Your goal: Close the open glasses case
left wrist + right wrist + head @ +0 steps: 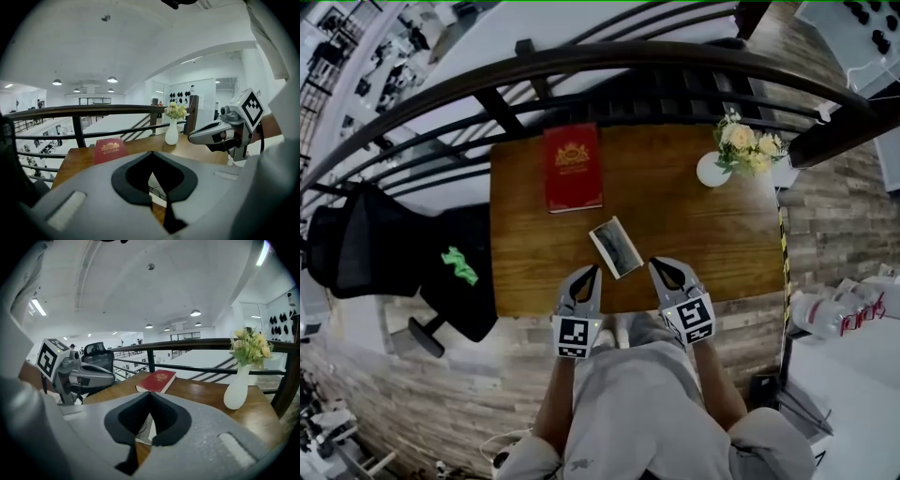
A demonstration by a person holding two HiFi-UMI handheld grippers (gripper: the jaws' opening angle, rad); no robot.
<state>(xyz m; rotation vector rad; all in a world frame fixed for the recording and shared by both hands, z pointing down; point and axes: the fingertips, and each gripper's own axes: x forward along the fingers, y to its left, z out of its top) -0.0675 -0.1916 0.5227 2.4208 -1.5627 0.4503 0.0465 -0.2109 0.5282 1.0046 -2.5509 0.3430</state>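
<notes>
The open glasses case (616, 247) lies on the wooden table (712, 244) near its front edge, with its pale lining and dark inside showing. My left gripper (591, 272) hovers just left of the case's near end and my right gripper (657, 266) just right of it. Both are shut and hold nothing. In the left gripper view the jaws of the left gripper (151, 153) meet, and a sliver of the case (157, 188) shows through the gap. The right gripper (150, 393) is likewise shut, with the case (143, 427) partly visible behind it.
A red book (573, 167) lies at the table's far left. A white vase of flowers (713, 169) stands at the far right. A black railing (609, 61) runs behind the table. A black chair with a jacket (455, 267) stands to the left.
</notes>
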